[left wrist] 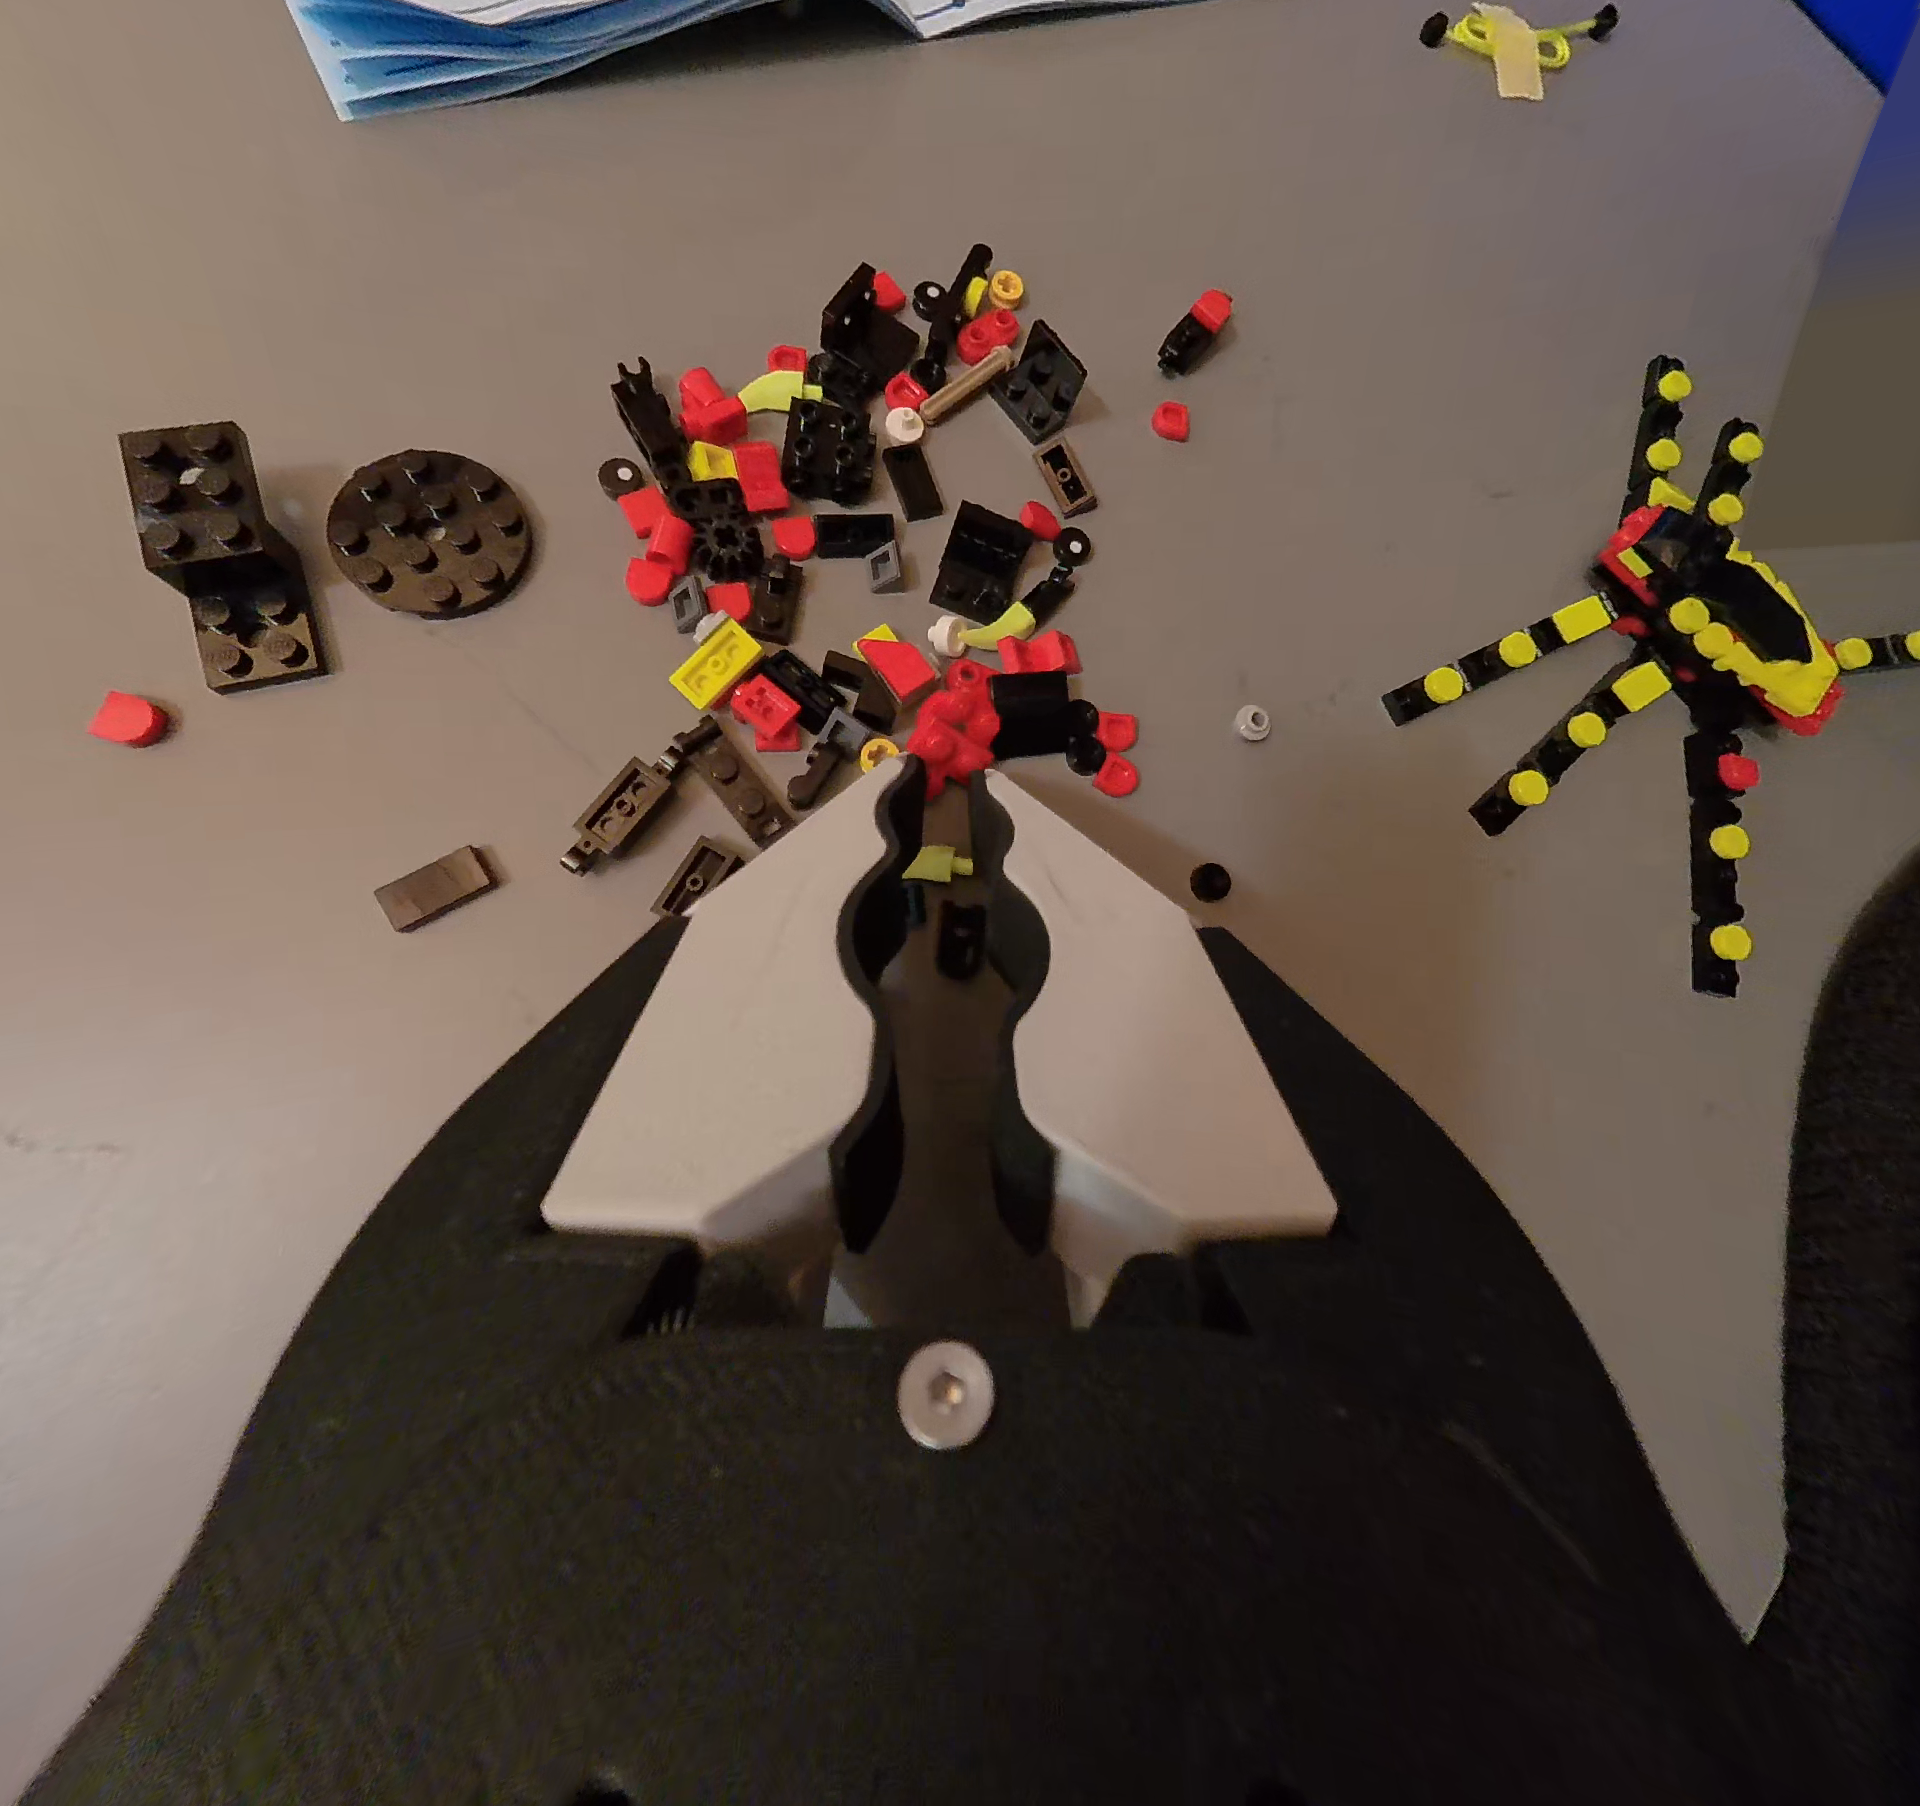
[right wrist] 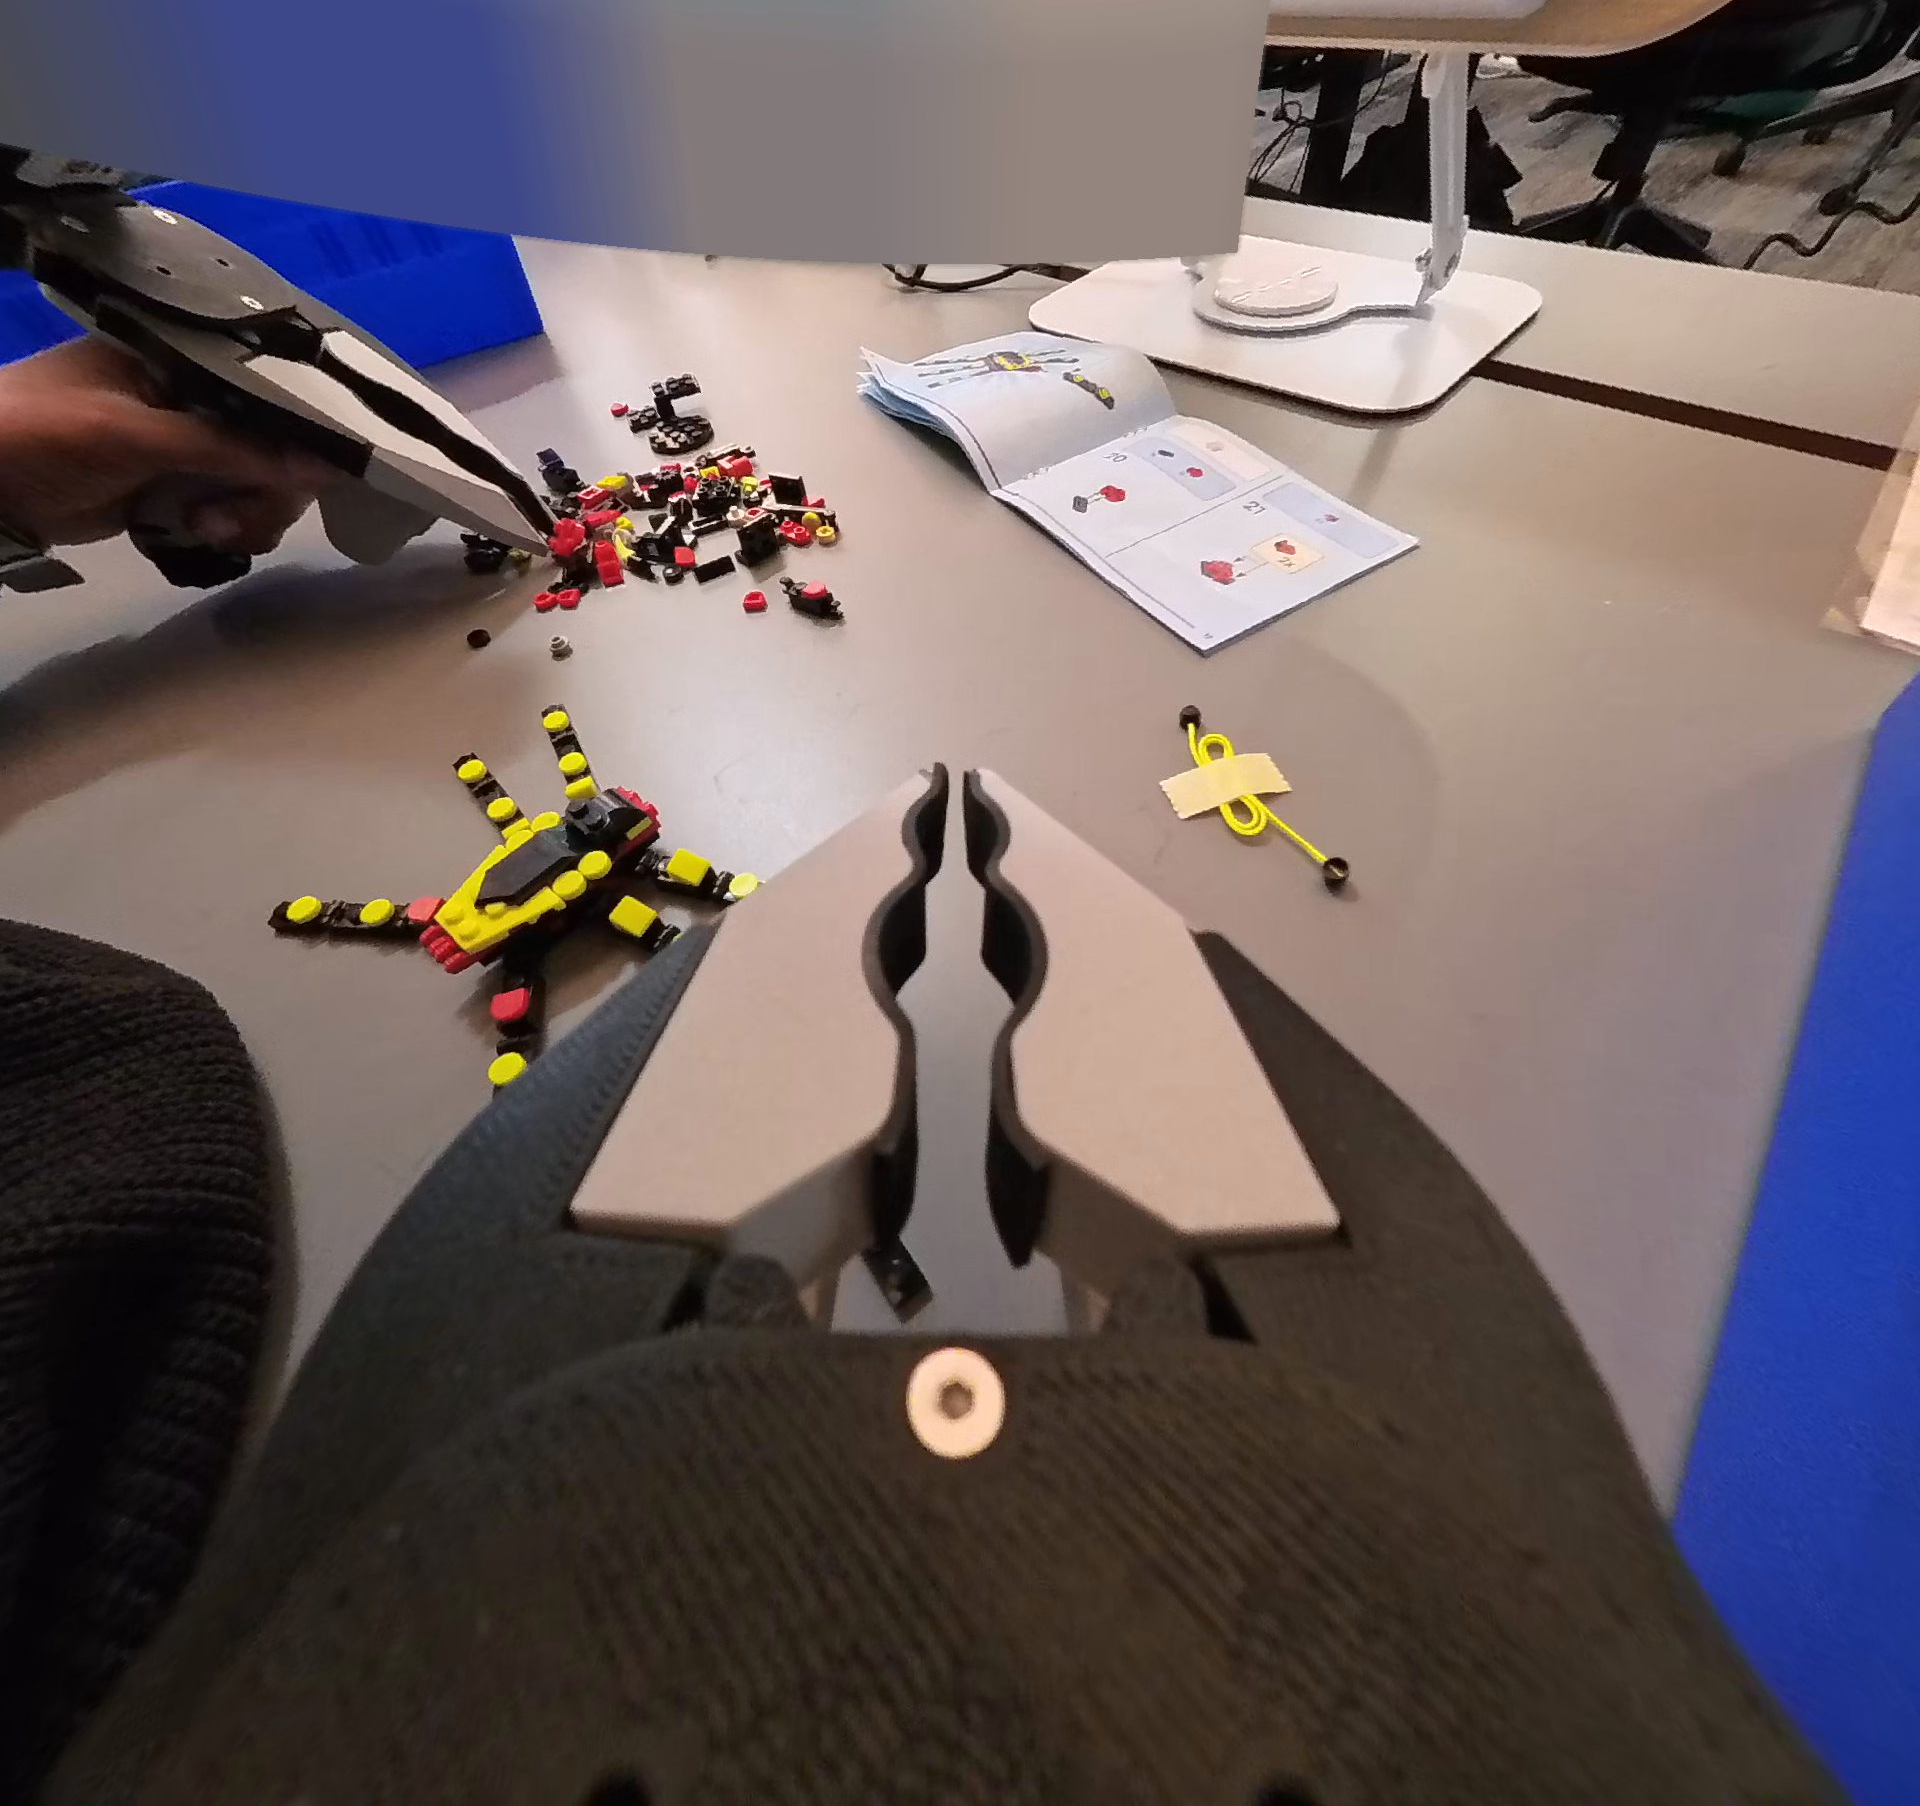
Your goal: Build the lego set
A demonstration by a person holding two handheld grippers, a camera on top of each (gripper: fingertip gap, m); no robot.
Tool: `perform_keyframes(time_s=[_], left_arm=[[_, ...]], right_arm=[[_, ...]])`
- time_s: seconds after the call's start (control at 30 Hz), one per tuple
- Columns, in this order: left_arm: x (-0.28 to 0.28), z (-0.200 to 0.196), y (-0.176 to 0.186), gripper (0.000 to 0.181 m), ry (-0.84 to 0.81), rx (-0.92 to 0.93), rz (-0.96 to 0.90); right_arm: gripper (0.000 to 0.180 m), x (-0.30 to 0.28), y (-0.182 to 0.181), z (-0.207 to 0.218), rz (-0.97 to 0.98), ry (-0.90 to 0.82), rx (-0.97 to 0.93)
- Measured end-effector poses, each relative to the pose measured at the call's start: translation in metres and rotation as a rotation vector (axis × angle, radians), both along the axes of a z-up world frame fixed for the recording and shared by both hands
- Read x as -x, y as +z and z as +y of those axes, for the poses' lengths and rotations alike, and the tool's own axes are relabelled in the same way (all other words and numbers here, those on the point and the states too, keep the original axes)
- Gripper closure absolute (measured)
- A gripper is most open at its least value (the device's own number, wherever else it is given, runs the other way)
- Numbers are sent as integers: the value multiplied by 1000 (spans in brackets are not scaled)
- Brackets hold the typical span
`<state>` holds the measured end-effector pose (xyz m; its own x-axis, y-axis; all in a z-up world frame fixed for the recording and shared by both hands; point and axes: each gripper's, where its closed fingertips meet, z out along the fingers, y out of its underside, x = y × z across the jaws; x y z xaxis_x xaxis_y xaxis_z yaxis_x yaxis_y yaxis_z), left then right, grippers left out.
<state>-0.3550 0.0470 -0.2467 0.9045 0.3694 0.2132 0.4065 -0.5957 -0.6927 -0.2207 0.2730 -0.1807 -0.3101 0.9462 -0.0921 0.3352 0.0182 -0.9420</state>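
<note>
The grey tabletop (right wrist: 1039, 676) carries all parts of the set. A white monitor stand base (right wrist: 1288, 312) rests at its far edge. A light-blue paper instruction booklet (right wrist: 1132, 468) lies open beyond the parts.

The partly built black, yellow and red brick spider model (right wrist: 540, 889) lies flat on the tabletop, legs spread, just left of the right gripper (right wrist: 956, 790). The right gripper's jaws stand nearly together with only a narrow slit at the tips, and nothing is between them. It hovers above bare tabletop.

The loose pile of small black, red and yellow bricks (left wrist: 862, 530) lies at the centre of the tabletop. The left gripper (left wrist: 948, 782) is angled down with its tips at the near edge of this pile, closed around a cluster of small red bricks (left wrist: 951, 728). A hand (right wrist: 94, 447) holds this gripper from behind.

Left of the pile, a black stepped brick assembly (left wrist: 223, 551) lies beside a black round studded plate (left wrist: 431, 532), close but apart. A neon-yellow cord with black end caps and a strip of tape (right wrist: 1242, 790) lies right of the right gripper. A single red rounded tile (left wrist: 130, 719) sits well apart from the pile.
</note>
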Motion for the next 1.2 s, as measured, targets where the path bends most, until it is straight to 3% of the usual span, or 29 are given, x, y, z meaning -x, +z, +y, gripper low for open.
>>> perform_keyframes(time_s=[1.2], left_arm=[[-4, 2, 1, 181, -21, -17, -25]], right_arm=[[178, 0, -2, 0, -9, 2, 10]])
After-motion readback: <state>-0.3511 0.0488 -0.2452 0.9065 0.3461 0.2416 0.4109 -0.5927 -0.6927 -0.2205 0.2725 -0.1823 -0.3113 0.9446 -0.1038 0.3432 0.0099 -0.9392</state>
